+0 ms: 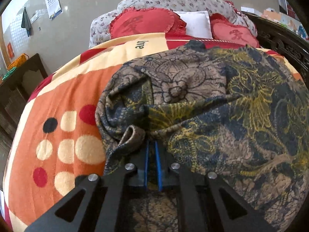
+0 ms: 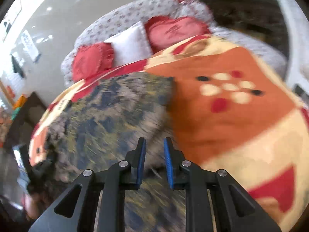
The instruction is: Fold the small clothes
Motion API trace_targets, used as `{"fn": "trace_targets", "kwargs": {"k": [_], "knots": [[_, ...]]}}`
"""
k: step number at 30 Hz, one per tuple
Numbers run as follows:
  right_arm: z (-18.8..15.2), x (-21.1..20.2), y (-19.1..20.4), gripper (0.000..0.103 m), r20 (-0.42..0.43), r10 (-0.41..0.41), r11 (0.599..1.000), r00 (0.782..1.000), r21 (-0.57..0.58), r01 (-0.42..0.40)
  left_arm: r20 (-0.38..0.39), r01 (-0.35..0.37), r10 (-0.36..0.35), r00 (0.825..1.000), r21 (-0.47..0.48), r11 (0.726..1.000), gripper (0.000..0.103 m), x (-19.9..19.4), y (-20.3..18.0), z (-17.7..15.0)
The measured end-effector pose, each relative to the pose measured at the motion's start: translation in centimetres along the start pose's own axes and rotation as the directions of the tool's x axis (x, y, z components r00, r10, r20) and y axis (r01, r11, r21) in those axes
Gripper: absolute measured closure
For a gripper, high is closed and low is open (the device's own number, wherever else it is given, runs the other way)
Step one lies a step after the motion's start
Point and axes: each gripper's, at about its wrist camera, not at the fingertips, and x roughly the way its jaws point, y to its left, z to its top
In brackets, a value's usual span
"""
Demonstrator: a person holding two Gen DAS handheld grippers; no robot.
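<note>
On the far left wall we've got an eye chart (image 1: 52,0), and the orange dotted blanket (image 1: 63,100) on the bed has "love" (image 1: 142,44) printed on it. Our left tool (image 1: 152,147) is pinched tight on a bunched fold of the floral-print garment (image 1: 222,106), which lies spread over the blanket. Our right tool (image 2: 154,148) hangs over its right edge with the fingers apart, gripping nothing, though that view's pretty blurry.
</note>
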Motion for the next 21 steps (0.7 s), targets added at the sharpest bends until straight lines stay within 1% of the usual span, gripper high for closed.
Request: {"fn": "trace_targets", "kwargs": {"k": [1, 2, 3, 4, 5, 6, 7, 8, 9, 10, 11, 12, 14, 15, 16, 17, 18, 19, 20, 21], "knots": [[-0.3, 0.8, 0.1, 0.079, -0.032, -0.031, 0.999, 0.999, -0.038, 0.029, -0.001, 0.016, -0.016, 1.000, -0.011, 1.000, 0.095, 0.1, 0.1, 0.0], [-1.1, 1.9, -0.5, 0.081, -0.075, -0.126, 0.989, 0.989, -0.090, 0.119, -0.003, 0.033, -0.033, 0.999, -0.023, 0.999, 0.095, 0.2, 0.4, 0.0], [-2.1, 2.6, -1.8, 0.080, -0.090, -0.185, 0.979, 0.979, -0.104, 0.176, -0.004, 0.053, -0.053, 0.999, -0.039, 0.998, 0.095, 0.3, 0.5, 0.0], [-2.9, 2.1, -3.8, 0.066, -0.063, -0.160, 0.987, 0.985, -0.041, 0.157, -0.004, 0.064, -0.065, 0.998, -0.048, 0.997, 0.095, 0.3, 0.8, 0.0], [-3.6, 1.8, -5.9, 0.063, -0.073, -0.141, 0.988, 0.987, 0.054, 0.145, -0.005, 0.074, -0.074, 0.997, -0.057, 0.996, 0.095, 0.3, 0.9, 0.0], [-4.0, 1.6, -7.2, 0.063, -0.095, -0.140, 0.983, 0.986, 0.102, 0.150, -0.006, 0.080, -0.080, 0.997, -0.064, 0.995, 0.095, 0.3, 0.9, 0.0], [-4.2, 1.4, -7.6, 0.063, -0.104, -0.170, 0.979, 0.980, 0.094, 0.179, -0.006, 0.083, -0.083, 0.996, -0.067, 0.994, 0.095, 0.4, 1.0, 0.1], [-4.4, 1.6, -7.6, 0.069, -0.157, -0.257, 0.963, 0.954, 0.046, 0.267, -0.006, 0.085, -0.086, 0.996, -0.069, 0.994, 0.095, 0.4, 1.1, 0.0], [-4.6, 1.4, -7.5, 0.070, -0.164, -0.249, 0.967, 0.954, 0.014, 0.255, -0.006, 0.085, -0.086, 0.996, -0.070, 0.994, 0.095, 0.4, 1.0, 0.0], [-4.3, 0.8, -7.3, 0.073, -0.157, -0.257, 0.966, 0.954, -0.002, 0.260, -0.006, 0.084, -0.085, 0.996, -0.069, 0.994, 0.095, 0.4, 1.0, 0.1], [-3.7, -0.2, -6.9, 0.075, -0.132, -0.285, 0.958, 0.949, -0.003, 0.287, -0.006, 0.085, -0.085, 0.996, -0.069, 0.994, 0.095, 0.4, 1.1, 0.1], [-2.9, -1.4, -6.1, 0.075, -0.082, -0.279, 0.960, 0.957, 0.000, 0.280, -0.007, 0.085, -0.085, 0.996, -0.069, 0.994, 0.095, 0.4, 1.1, 0.0], [-1.0, -3.2, -3.5, 0.075, 0.014, -0.228, 0.974, 0.974, -0.014, 0.228, -0.007, 0.084, -0.085, 0.996, -0.069, 0.994, 0.095, 0.4, 1.1, 0.0], [0.0, -3.5, -1.7, 0.075, 0.041, -0.184, 0.982, 0.982, -0.037, 0.186, -0.006, 0.083, -0.084, 0.996, -0.068, 0.994, 0.095, 0.4, 1.1, 0.0], [0.7, -3.3, 0.1, 0.075, 0.048, -0.124, 0.990, 0.991, -0.068, 0.127, -0.006, 0.081, -0.081, 0.997, -0.066, 0.995, 0.095, 0.4, 1.0, 0.0], [1.3, -2.6, 2.2, 0.075, 0.027, -0.032, 0.992, 0.999, -0.117, 0.035, -0.006, 0.081, -0.082, 0.997, -0.067, 0.994, 0.095, 0.4, 1.2, 0.1], [1.2, -1.6, 3.6, 0.075, -0.011, 0.018, 0.986, 1.000, -0.167, -0.020, -0.005, 0.084, -0.084, 0.996, -0.070, 0.994, 0.095, 0.4, 1.2, 0.1], [0.7, 0.0, 4.9, 0.075, -0.070, 0.012, 0.969, 0.997, -0.244, -0.029, -0.005, 0.087, -0.088, 0.996, -0.072, 0.994, 0.095, 0.4, 1.2, 0.1], [0.1, 1.2, 5.3, 0.075, -0.105, -0.026, 0.957, 0.994, -0.291, -0.006, -0.004, 0.089, -0.090, 0.996, -0.074, 0.993, 0.095, 0.3, 1.4, 0.1], [-0.6, 2.6, 4.9, 0.075, -0.142, -0.101, 0.939, 0.985, -0.342, 0.047, -0.003, 0.096, -0.096, 0.995, -0.079, 0.992, 0.095, 0.3, 1.4, 0.1]]}}
